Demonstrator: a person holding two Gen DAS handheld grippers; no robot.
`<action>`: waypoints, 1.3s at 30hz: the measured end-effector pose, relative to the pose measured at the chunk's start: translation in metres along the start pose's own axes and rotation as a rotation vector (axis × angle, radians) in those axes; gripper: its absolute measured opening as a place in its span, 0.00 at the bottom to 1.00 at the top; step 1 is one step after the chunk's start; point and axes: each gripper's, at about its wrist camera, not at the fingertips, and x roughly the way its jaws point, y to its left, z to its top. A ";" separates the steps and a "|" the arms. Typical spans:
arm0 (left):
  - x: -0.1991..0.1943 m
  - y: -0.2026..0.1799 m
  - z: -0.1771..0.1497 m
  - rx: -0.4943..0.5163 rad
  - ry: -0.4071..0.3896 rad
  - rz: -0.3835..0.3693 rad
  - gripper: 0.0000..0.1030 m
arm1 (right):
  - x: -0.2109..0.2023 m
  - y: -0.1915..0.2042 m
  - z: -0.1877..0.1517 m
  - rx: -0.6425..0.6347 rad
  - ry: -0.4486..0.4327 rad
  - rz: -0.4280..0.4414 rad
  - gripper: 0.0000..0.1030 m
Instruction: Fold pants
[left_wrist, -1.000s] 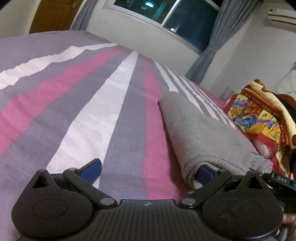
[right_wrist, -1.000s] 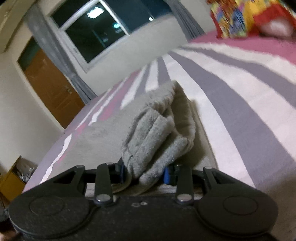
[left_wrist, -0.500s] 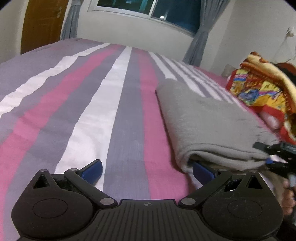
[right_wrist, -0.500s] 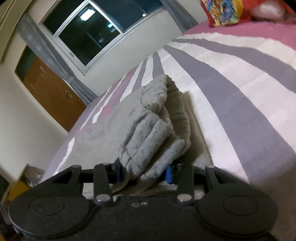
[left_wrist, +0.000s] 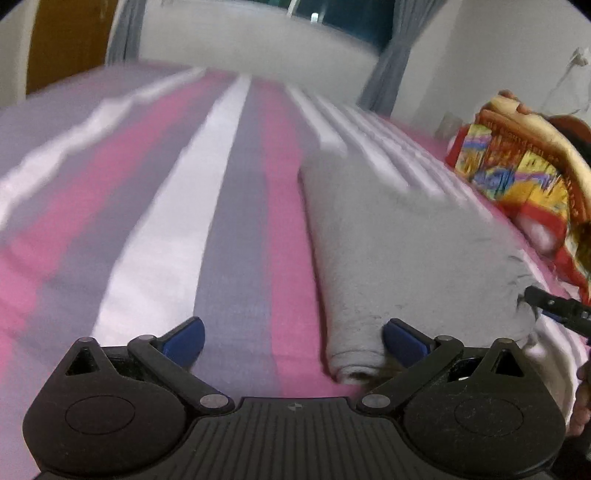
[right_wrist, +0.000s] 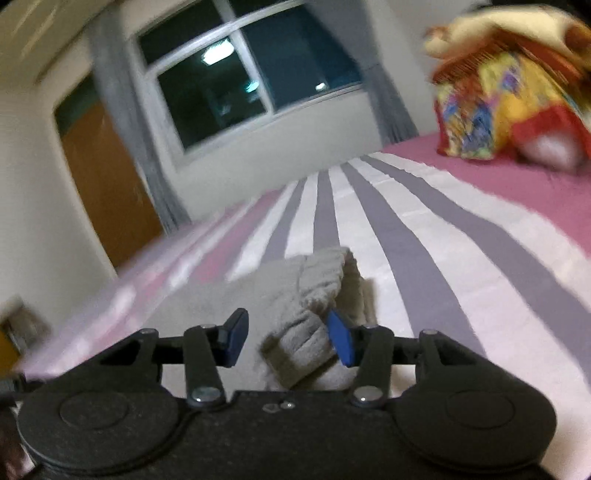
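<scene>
Grey pants (left_wrist: 388, 240) lie folded into a long thick bundle on the striped bed sheet (left_wrist: 166, 240). My left gripper (left_wrist: 293, 339) stands wide open at the bundle's near end; the rolled edge sits just inside its right finger. My right gripper (left_wrist: 557, 310) shows at the bundle's right corner. In the right wrist view, the bunched end of the pants (right_wrist: 310, 314) lies between the fingers of the right gripper (right_wrist: 288, 339). Its jaws are opening: the left pad (right_wrist: 234, 336) stands clear of the cloth and the right pad is beside it.
A folded multicoloured blanket (left_wrist: 517, 177) lies on the pink part of the bed to the right, also seen as the blanket (right_wrist: 509, 110) in the right wrist view. A window (right_wrist: 236, 85), grey curtains and a brown door (right_wrist: 107, 184) line the far wall.
The right gripper's jaws have spread and released the bunched grey cloth they were pinching. Both cameras have rolled and lifted a little. The left gripper stays open at the bundle's near end.
</scene>
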 end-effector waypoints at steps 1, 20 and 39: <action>0.000 0.003 -0.003 0.004 -0.015 -0.013 1.00 | 0.011 -0.007 -0.002 0.008 0.058 -0.006 0.47; 0.086 -0.011 0.090 0.101 0.051 -0.036 1.00 | 0.071 -0.015 0.053 -0.135 0.143 -0.009 0.68; 0.149 -0.025 0.124 0.136 0.070 -0.014 1.00 | 0.143 -0.024 0.083 -0.078 0.294 -0.042 0.74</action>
